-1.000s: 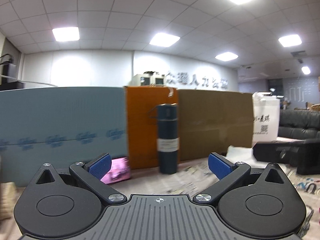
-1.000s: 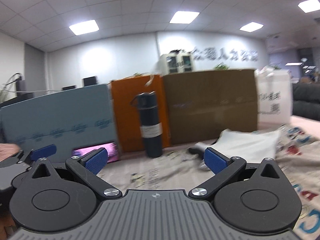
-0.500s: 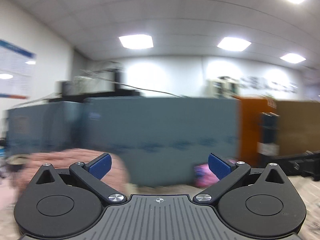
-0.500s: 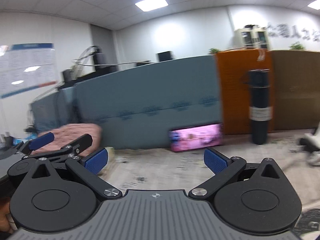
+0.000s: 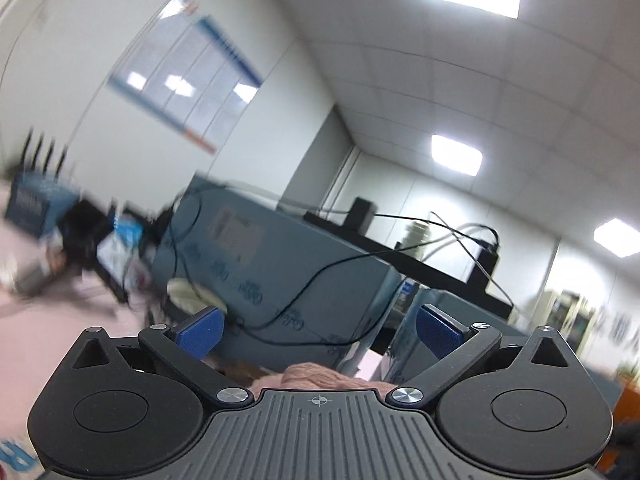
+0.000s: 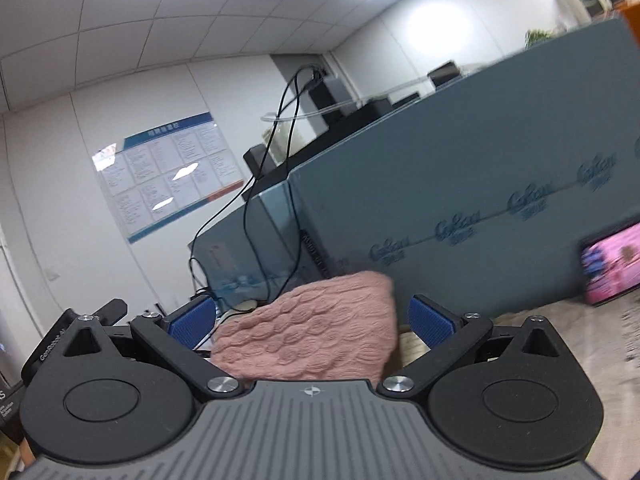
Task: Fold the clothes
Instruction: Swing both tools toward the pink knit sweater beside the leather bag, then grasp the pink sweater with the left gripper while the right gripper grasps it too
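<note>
Left gripper (image 5: 318, 330): jaws spread, nothing between them; pink knit (image 5: 320, 378) shows just past its body at 6 o'clock. Right gripper (image 6: 310, 320): jaws spread, empty; the knit (image 6: 308, 336) lies bunched between the fingers, touching neither, before a grey-blue partition (image 6: 460, 184) at 1 o'clock.

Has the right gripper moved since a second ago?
Yes. The right gripper swung left: the grey-blue partition slid right, and a pink knitted garment now lies ahead.
</note>
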A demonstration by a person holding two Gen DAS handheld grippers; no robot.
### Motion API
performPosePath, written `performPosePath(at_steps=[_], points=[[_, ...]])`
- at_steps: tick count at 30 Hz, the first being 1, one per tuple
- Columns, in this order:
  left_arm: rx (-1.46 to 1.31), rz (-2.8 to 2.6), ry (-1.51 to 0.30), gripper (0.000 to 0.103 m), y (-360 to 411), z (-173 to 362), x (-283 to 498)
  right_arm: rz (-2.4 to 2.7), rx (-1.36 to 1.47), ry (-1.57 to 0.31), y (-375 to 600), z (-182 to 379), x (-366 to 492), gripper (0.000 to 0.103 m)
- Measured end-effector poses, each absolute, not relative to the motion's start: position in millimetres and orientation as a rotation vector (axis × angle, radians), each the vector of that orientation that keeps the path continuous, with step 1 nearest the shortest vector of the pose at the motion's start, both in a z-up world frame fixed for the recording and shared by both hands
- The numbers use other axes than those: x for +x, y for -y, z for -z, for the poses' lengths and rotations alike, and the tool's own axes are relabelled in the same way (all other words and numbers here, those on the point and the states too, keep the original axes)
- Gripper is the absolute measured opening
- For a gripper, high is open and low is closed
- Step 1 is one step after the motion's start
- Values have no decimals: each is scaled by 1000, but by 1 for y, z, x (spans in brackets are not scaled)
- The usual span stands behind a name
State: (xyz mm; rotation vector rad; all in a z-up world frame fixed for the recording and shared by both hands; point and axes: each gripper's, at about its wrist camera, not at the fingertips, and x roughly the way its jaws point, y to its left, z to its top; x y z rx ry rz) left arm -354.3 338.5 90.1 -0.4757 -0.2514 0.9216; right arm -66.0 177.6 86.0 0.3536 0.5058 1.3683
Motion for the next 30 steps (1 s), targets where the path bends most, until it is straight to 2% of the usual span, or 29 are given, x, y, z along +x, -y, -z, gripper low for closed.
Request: performPosePath(at_steps=[5,7,11,20,22,23,25,26,27,28,30], points=[[-686,-812,207,102,-378,-53,-356,-1390,405,-645,-209,-61,-45,103],[-780,-737,209,99,-393,-36,-354,-1402,460,-715,-215,-49,-34,103],[-916,-695,204,98,-420,-9,-351,-1426,502,-770,-233,-33,-23,103],[-863,-400,259,94,-414,-12,-335,-1411,466,-792,-271,-16,-20,102],[-751,-482,200,93,-406,-20,-325,-1406,456,-789,-276,-14,-23,101],[-716,-525,179,92,-404,-20,-321,-1392,444,-771,-277,-14,-27,98],[-699,-564,128,78,-407,-17,-316,-1358,386,-719,-280,-17,-36,85],[-667,-600,100,70,-406,-16,-312,-1336,343,-684,-282,-19,-41,70],[-634,-636,73,52,-405,-14,-308,-1319,300,-647,-283,-20,-46,54],[-602,-670,46,36,-404,-12,-304,-1306,261,-611,-283,-20,-51,50],[-552,-704,17,28,-398,-9,-299,-1297,204,-549,-281,-21,-60,36]])
